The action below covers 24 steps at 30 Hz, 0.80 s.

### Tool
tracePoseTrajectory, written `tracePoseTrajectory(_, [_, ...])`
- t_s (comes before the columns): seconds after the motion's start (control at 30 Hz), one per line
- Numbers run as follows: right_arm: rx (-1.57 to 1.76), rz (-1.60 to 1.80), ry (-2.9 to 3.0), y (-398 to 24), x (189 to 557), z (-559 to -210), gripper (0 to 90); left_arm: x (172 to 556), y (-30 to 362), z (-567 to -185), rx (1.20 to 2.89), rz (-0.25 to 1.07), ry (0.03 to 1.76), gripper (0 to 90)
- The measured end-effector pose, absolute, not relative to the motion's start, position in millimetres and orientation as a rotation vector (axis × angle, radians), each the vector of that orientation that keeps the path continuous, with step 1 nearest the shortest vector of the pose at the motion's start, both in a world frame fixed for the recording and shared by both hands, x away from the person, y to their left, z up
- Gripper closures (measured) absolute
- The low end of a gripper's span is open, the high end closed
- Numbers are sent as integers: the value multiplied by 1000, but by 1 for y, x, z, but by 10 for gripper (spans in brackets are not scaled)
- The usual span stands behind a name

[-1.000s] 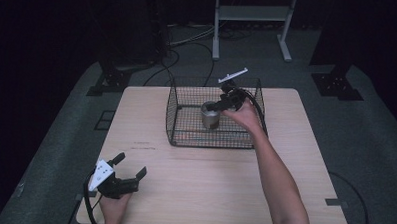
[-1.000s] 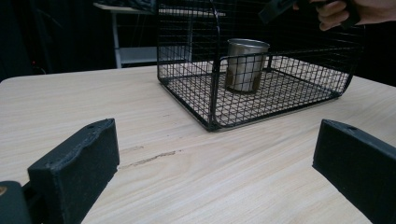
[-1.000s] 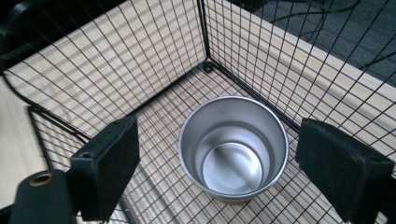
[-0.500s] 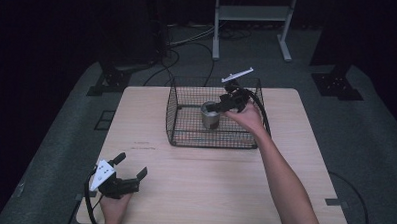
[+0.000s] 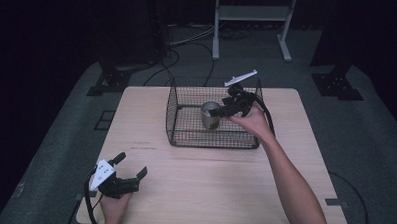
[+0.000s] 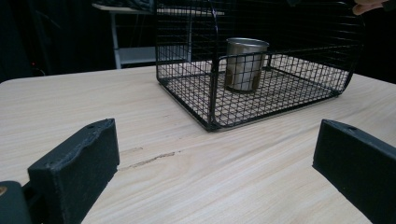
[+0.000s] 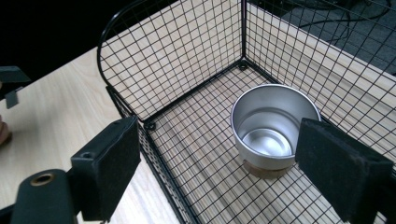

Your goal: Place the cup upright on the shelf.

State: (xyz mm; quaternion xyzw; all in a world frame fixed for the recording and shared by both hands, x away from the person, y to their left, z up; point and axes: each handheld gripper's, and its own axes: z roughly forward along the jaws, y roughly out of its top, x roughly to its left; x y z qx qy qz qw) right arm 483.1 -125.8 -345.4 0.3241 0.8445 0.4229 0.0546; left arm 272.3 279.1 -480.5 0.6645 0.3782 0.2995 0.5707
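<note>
A steel cup (image 5: 210, 115) stands upright inside a black wire basket (image 5: 185, 136) at the middle rear of the wooden table. My right gripper (image 5: 222, 110) hovers over the basket just right of the cup, jaws open. In the right gripper view the cup (image 7: 271, 126) is empty and sits near the right jaw, low between the spread jaws of my right gripper (image 7: 224, 172). My left gripper (image 5: 131, 165) rests open at the table's front left. In the left gripper view the left gripper (image 6: 215, 177) faces the basket (image 6: 299, 88) and the cup (image 6: 245, 63), with nothing held.
The table (image 5: 223, 193) has bare wood in front of the basket. Dark stands (image 5: 112, 76), cables (image 5: 189, 41) and a white frame (image 5: 250, 13) lie on the floor behind the table. The person's right forearm (image 5: 289, 180) crosses the table's right half.
The right gripper has shifted only slightly above the basket beside the cup. The left gripper has stayed where it was.
</note>
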Motion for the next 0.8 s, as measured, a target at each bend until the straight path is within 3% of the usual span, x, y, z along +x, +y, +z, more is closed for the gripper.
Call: tracePoseTrajectory(0.8, [944,1324,2600,-148,449,-359,132,273,278,-481,1568,698,884,0])
